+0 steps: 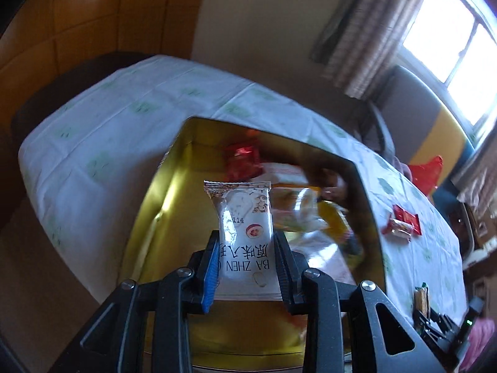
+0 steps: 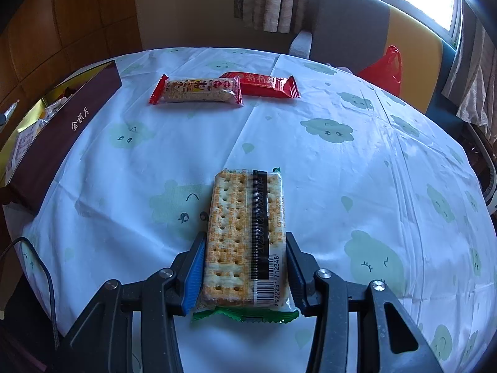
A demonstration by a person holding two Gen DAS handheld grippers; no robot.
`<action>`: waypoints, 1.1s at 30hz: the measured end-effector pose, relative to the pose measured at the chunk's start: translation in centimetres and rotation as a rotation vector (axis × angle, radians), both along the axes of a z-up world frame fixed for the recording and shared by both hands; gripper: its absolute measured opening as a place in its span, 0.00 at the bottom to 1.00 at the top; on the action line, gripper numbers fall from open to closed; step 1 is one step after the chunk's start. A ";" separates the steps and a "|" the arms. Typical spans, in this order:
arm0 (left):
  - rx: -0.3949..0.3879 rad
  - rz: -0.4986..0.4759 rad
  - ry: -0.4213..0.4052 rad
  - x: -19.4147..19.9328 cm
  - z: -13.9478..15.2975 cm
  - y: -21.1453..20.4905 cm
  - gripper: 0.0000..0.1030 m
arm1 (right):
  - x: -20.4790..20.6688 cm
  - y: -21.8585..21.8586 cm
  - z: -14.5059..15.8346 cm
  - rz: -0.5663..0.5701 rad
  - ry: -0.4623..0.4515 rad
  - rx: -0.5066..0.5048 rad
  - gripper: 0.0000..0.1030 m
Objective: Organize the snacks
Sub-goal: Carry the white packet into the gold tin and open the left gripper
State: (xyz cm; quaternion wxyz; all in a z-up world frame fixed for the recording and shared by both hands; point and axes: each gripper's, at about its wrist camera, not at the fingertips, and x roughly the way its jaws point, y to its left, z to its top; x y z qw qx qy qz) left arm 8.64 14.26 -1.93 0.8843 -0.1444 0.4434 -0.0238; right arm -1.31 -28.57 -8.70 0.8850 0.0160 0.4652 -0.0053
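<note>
in my left wrist view, my left gripper (image 1: 245,261) is clamped on a white plastic-wrapped cake packet (image 1: 243,217), held over the open gold-lined rectangular gift box (image 1: 146,211) so it can drop in beside the snacks piled at two o'clock.

in my right wrist view, my right gripper (image 2: 245,267) is clamped on the sides of a clear cracker pack with green ends (image 2: 245,236), apparently resting on the white cloud-print tablecloth (image 2: 357,171). two red-wrapped bars (image 2: 223,88) wait at twelve o'clock; the box stands at ten o'clock.
</note>
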 end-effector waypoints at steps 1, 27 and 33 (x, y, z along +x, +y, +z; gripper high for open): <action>-0.003 0.009 0.008 0.1 -0.3 0.2 0.32 | 0.0 0.0 0.0 0.000 0.000 0.000 0.46; 0.149 0.053 0.061 6.0 -3.5 -2.3 0.36 | 0.0 0.1 -0.1 -0.022 0.001 0.003 0.46; 0.195 0.066 -0.022 3.1 -1.7 -3.3 0.43 | 0.0 0.1 0.0 -0.028 -0.006 0.003 0.46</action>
